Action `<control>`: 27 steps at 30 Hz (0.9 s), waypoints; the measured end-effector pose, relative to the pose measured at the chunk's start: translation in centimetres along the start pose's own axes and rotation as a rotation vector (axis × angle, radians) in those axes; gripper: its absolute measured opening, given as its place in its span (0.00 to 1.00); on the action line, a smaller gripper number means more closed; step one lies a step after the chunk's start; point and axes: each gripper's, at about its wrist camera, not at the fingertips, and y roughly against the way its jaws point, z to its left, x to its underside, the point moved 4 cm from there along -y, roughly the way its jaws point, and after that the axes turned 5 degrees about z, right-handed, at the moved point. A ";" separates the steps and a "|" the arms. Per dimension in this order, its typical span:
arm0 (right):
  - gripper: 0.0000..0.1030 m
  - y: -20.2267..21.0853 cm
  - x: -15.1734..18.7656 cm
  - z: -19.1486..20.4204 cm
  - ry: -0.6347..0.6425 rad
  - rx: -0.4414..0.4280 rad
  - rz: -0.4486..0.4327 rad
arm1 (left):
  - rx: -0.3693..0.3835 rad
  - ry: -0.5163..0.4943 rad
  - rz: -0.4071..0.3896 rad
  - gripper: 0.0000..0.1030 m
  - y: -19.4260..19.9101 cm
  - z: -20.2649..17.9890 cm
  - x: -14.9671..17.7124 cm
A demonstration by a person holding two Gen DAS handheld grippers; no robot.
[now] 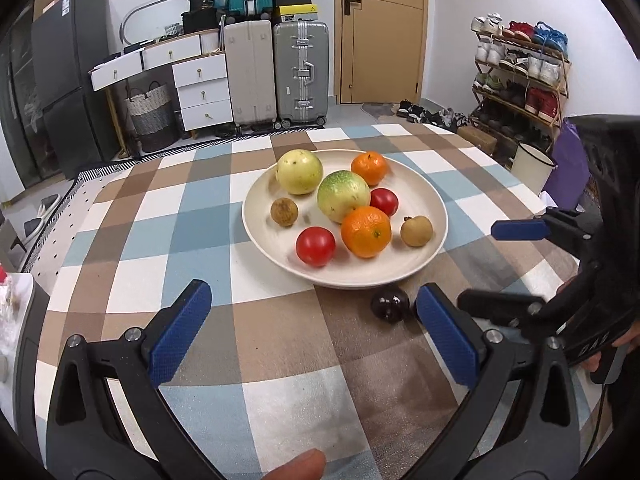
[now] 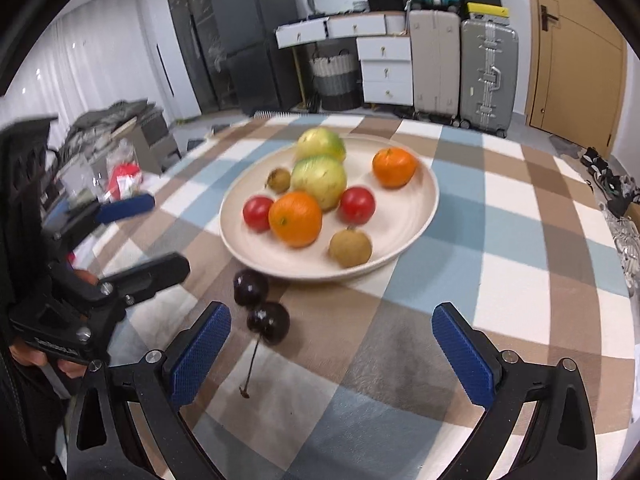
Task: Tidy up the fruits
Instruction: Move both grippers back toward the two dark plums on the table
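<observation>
A cream plate (image 1: 416, 268) (image 2: 412, 216) on the checked tablecloth holds two green-yellow fruits (image 1: 343, 196), two oranges (image 1: 365, 232) (image 2: 295, 219), two red tomatoes (image 1: 315, 246) and two brown longans (image 1: 417, 231) (image 2: 350, 248). Two dark cherries lie on the cloth before the plate's near rim: one (image 2: 268, 323) with a stem, one (image 2: 250, 287) behind it. The left wrist view shows one cherry (image 1: 389, 303). My left gripper (image 1: 314, 332) is open and empty, short of the plate. My right gripper (image 2: 332, 354) is open and empty, its left finger beside the stemmed cherry.
The table (image 1: 280, 360) is covered by a blue, brown and white checked cloth. Beyond its far edge stand suitcases (image 1: 300, 72), white drawers (image 1: 202, 88), a door and a shoe rack (image 1: 520, 76). Each gripper shows at the edge of the other's view.
</observation>
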 end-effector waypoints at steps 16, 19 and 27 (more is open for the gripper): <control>0.99 -2.7 1.1 1.5 0.069 0.039 0.095 | 0.009 0.079 0.046 1.00 -2.3 1.7 0.4; 0.99 -3.2 1.2 1.6 0.083 0.068 0.109 | 0.007 0.073 0.044 1.00 -2.3 1.7 0.4; 0.99 -3.4 1.1 0.5 0.058 0.123 0.120 | -0.023 0.060 0.052 0.99 -2.9 1.4 0.6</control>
